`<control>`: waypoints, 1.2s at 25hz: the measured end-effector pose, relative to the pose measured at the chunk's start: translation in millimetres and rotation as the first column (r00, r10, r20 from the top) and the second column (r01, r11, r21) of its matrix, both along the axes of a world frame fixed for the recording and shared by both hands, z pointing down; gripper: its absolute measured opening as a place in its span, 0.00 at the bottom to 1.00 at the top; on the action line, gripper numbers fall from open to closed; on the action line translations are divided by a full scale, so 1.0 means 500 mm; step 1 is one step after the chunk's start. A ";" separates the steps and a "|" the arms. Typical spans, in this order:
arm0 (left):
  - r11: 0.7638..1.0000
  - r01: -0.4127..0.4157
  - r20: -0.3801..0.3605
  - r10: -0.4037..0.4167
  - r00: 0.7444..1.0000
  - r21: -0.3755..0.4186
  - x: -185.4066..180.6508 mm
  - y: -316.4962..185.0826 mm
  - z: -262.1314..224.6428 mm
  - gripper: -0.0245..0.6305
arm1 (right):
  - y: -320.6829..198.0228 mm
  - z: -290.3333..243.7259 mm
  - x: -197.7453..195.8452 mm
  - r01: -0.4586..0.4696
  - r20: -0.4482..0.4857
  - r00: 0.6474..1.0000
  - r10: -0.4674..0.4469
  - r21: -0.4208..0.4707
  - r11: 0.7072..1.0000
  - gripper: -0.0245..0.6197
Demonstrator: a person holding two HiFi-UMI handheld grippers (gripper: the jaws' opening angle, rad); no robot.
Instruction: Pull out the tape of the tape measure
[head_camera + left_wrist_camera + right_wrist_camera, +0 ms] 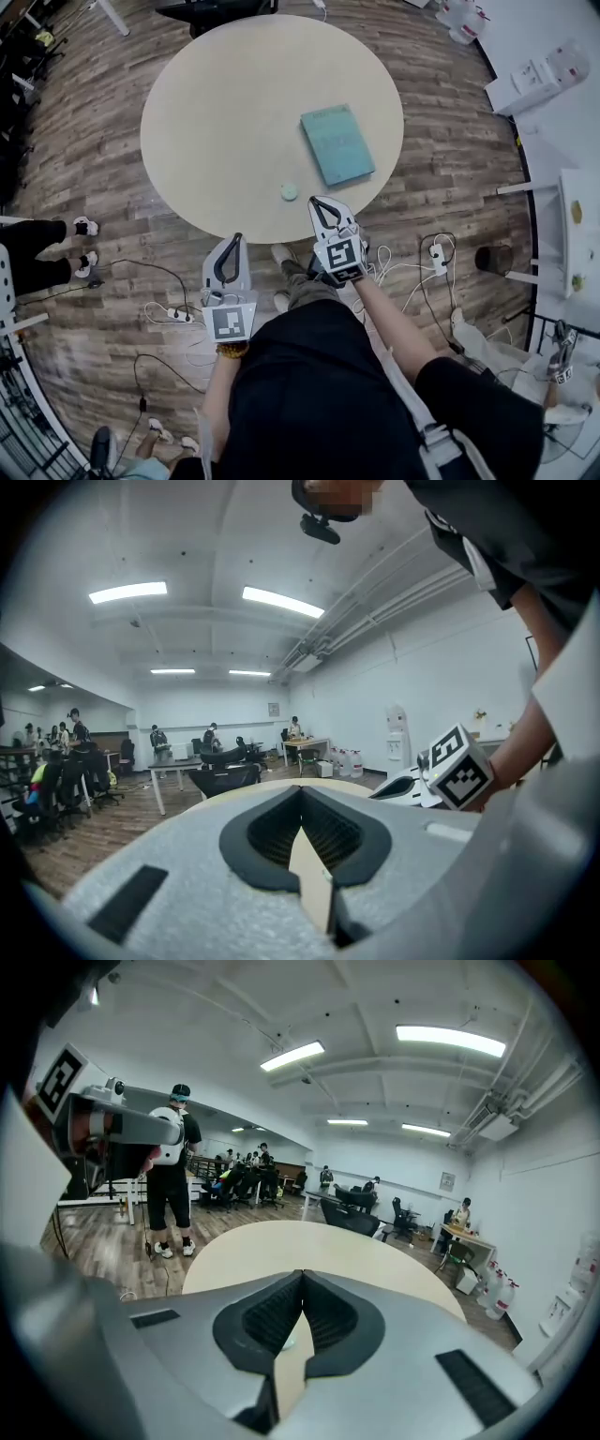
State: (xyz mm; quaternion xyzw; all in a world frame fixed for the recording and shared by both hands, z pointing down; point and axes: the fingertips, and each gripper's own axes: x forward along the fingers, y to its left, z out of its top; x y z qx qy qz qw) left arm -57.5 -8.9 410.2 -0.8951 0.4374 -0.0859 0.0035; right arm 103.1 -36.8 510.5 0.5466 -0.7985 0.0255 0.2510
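- Our left claw (234,242), a grey plastic two-jaw tool with black ribbed pads, has its jaws pressed together with nothing between them. The left gripper view shows the pads meeting at the tip (302,789).
- Our right claw (317,202), of the same grey make, also has its jaws together and holds nothing. The right gripper view shows its pads meeting (302,1275).
- Each claw carries a white cube with black square markers behind the jaws. The right one's cube (461,766) shows in the left gripper view.
- In the head view, the left claw's tip is at the near rim of the round beige counter (216,112), and the right claw's tip reaches just over that rim.
- The small round pale-green tape measure (289,192) lies on the counter near its near edge. It is just ahead of the right claw's tip and a little to its left, and neither claw touches it. We see no tape drawn out of it.
- A flat teal rectangular book (337,143) lies on the counter beyond the tape measure, with its near corner close to it.
- Around the counter is a wood-plank floor (94,131), with white cables (394,267) trailing near our feet.
- A person in black with white shoes (171,1176) stands beside the counter, at the left of the right gripper view.
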 end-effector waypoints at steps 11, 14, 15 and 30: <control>0.997 -0.053 0.063 0.056 0.996 -0.052 0.048 -0.070 0.039 0.05 | -0.054 0.119 0.040 0.021 0.026 0.999 -0.019 -0.078 0.997 0.04; 0.994 -0.084 0.082 0.090 0.993 -0.075 0.078 -0.088 0.058 0.05 | -0.070 0.148 0.055 0.027 0.035 0.999 -0.024 -0.091 0.995 0.04; 0.993 -0.088 0.078 0.094 0.993 -0.077 0.085 -0.096 0.061 0.05 | -0.079 0.158 0.057 0.033 0.036 0.999 -0.030 -0.095 0.995 0.04; 0.985 -0.065 0.044 0.073 0.996 -0.158 0.070 -0.154 0.097 0.05 | -0.154 0.275 0.003 0.072 0.064 0.996 -0.060 -0.212 0.975 0.13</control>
